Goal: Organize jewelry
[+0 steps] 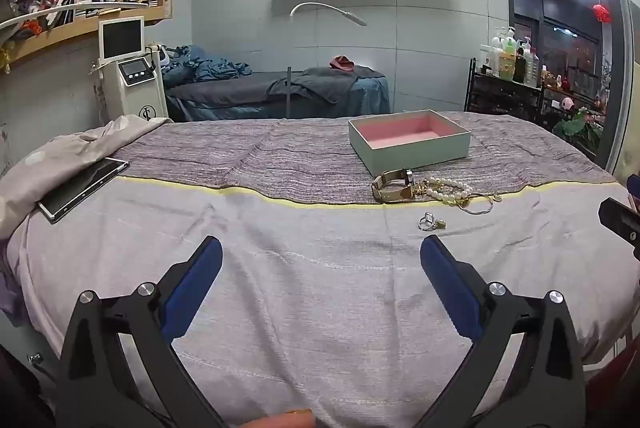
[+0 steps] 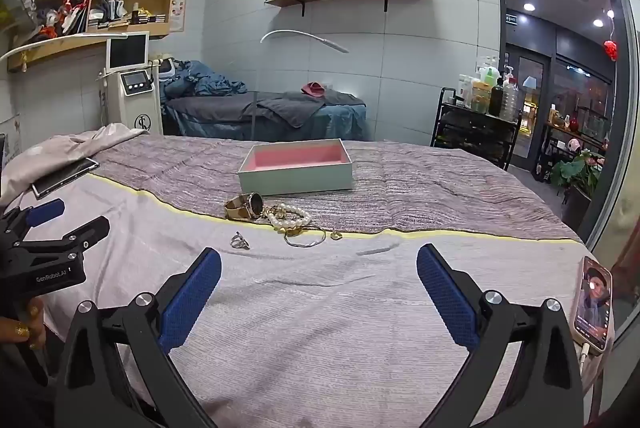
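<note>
Holding both tools low over the near edge of the pale lilac bedsheet [image 2: 320, 328], I have the left gripper [image 1: 321, 248] and the right gripper [image 2: 319, 260] spread wide with nothing between their blue pads, which I read as a ready stance before any pick.

At the lower right of the right wrist view a lit smartphone [image 2: 595, 304] lies on its cable, well away from the work.

Just above centre in the left view sits a small silver ring [image 1: 427, 221], loose and apart from the rest, probably the easiest first grab.

Beyond it, along the yellow seam, the pile bunches together: a gold mesh-band watch [image 1: 390, 186], a white pearl bracelet [image 1: 448, 190] and a thin silver bangle [image 1: 478, 206], touching or overlapping, so they may drag one another when lifted.

Behind the pile, on the grey woven blanket [image 1: 260, 156], stands the open mint-green box with pink lining [image 1: 408, 140], empty and close to the jewellery, evidently the destination.

At the left edge a dark tablet [image 1: 82, 188] rests on rumpled cloth.
</note>
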`<state>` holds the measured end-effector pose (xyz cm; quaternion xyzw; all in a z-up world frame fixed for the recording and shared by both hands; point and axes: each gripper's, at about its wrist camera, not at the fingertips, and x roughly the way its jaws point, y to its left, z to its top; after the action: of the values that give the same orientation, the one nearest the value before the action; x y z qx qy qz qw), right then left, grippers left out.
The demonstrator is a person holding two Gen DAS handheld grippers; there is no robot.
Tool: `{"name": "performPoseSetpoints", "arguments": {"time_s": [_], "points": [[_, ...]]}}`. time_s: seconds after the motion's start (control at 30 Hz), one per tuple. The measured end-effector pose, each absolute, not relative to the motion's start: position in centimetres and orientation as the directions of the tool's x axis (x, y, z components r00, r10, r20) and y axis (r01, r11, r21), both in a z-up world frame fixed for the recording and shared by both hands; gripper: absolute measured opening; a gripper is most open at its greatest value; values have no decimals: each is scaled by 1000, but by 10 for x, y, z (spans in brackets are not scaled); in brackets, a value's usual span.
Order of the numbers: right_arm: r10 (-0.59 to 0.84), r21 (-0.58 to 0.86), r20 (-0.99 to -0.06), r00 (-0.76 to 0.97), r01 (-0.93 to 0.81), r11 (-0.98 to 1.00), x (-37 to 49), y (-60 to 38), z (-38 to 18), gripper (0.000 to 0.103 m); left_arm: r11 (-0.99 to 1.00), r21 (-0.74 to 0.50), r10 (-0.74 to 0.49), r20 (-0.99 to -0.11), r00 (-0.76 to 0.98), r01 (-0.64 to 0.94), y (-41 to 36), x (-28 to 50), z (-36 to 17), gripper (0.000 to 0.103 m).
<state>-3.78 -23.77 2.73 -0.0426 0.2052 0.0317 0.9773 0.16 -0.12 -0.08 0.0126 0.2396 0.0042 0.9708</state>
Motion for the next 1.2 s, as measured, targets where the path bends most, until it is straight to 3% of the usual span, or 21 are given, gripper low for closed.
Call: {"name": "performPoseSetpoints", "arguments": {"time_s": [1.2], "points": [[45,-68,-415,909,-81,994,-37,-237,25,96,1000,21,-11,-441,898,22,-7,-2,2,98]]}}
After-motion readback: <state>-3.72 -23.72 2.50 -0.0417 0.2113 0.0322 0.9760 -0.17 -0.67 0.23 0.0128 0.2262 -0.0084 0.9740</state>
